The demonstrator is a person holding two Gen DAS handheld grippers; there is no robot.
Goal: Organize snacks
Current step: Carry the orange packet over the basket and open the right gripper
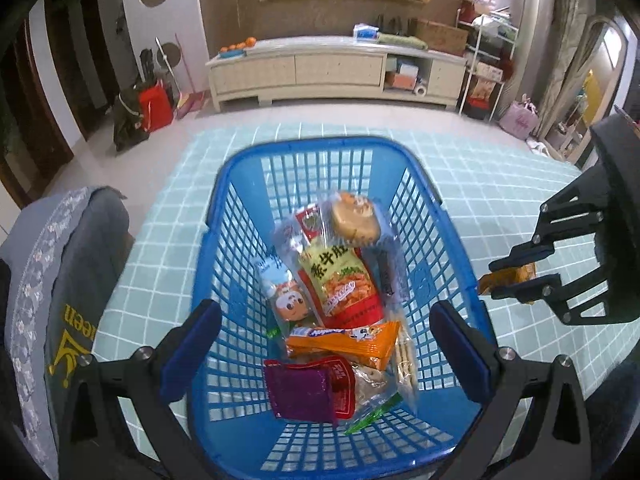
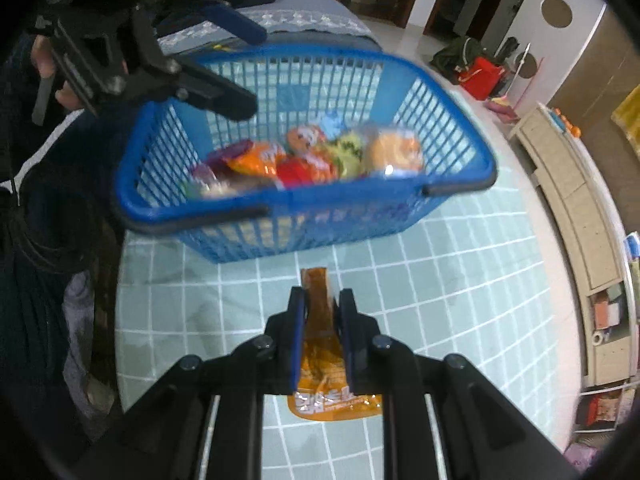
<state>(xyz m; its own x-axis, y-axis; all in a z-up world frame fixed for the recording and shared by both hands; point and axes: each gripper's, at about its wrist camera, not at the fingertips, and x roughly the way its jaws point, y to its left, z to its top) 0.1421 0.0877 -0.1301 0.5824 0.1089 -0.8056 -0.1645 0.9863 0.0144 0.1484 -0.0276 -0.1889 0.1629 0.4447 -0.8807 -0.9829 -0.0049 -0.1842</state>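
Observation:
A blue plastic basket [image 1: 452, 248] stands on the teal checked tablecloth and holds several snack packets, among them a green-and-red one [image 1: 340, 276], an orange one [image 1: 344, 340] and a purple one [image 1: 298, 390]. My left gripper [image 1: 326, 348] is open, its jaws spread wide over the basket's near end. My right gripper [image 2: 323, 300] is shut on an orange snack packet [image 2: 318, 288] and holds it above the cloth just outside the basket [image 2: 280, 200]. It also shows in the left wrist view [image 1: 494, 280], to the right of the basket.
A grey-blue covered chair back [image 1: 60, 280] stands at the table's left edge. A cream TV cabinet [image 1: 332, 68] and a wire shelf rack [image 1: 484, 64] stand across the room. Teal tablecloth [image 2: 440, 280] shows around the basket.

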